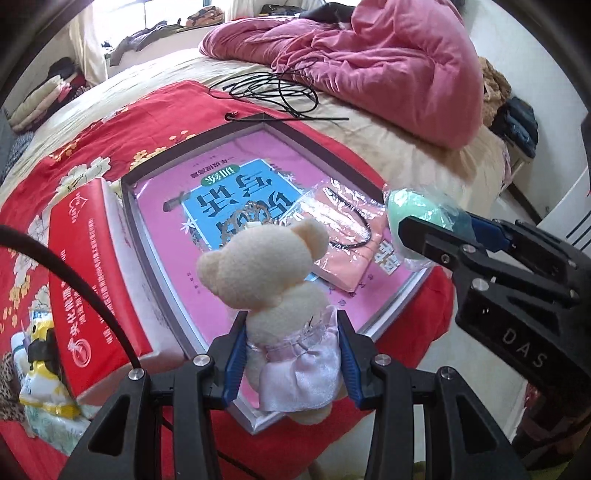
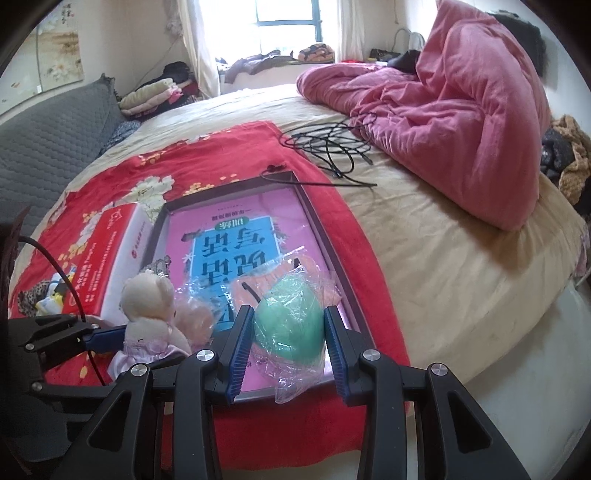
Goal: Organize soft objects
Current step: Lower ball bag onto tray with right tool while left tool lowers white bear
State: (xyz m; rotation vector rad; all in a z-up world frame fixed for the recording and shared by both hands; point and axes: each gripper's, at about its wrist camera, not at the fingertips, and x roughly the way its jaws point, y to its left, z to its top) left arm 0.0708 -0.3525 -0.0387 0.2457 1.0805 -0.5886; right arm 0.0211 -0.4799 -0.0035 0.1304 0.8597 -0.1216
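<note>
The left gripper pinches a teddy bear above the near corner of the box; the right gripper pinches a wrapped green ball over the box's right edge.

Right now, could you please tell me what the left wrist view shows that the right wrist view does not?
Only the left wrist view shows the pink wrapped packet with a black headband plainly. Only the right wrist view shows the window and grey quilted sofa. Both show the cream teddy bear in a lilac dress in the left gripper, the wrapped green ball in the right gripper, and the shallow tray.
</note>
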